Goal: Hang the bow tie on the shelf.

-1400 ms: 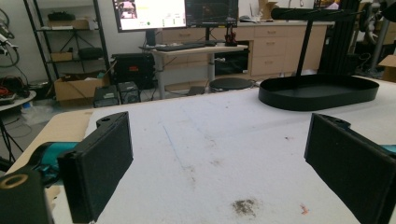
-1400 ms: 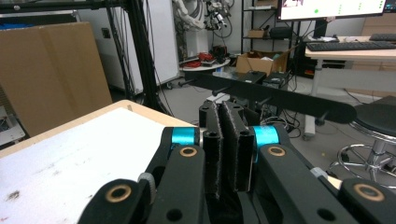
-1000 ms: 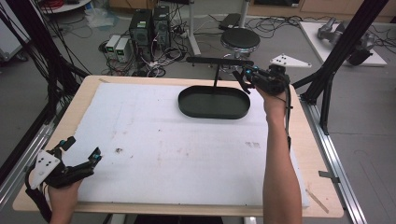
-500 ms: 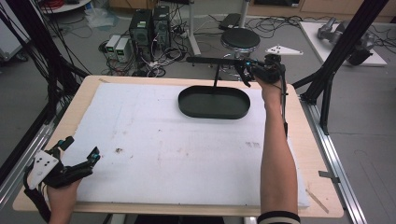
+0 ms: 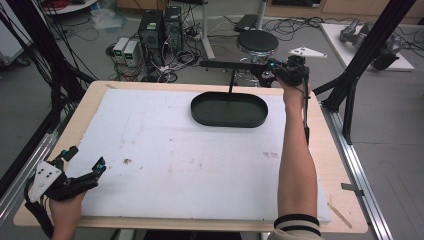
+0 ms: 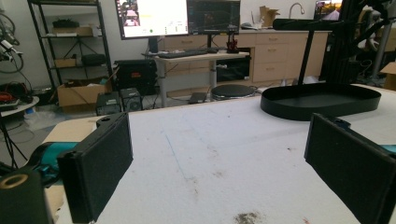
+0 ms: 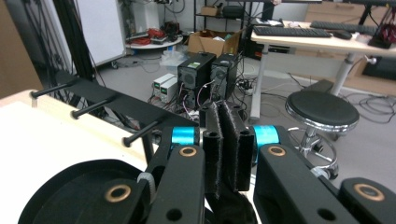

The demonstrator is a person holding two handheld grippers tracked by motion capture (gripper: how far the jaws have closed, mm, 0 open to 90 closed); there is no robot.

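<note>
Foam-padded right hand-held gripper pinched together above oval black tray.

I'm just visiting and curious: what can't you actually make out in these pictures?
- Right gripper: the right gripper view shows its pads closed, but whether anything thin sits between them can't be told.
- Black tray: the bottom edge cuts it off in that same view.
- Screens in the left gripper view: content too small to read.

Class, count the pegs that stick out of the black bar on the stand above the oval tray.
3 show in the right gripper view: one peg at the bar's far end, a second in the middle, a third nearest the claw. More may be hidden behind it.
</note>
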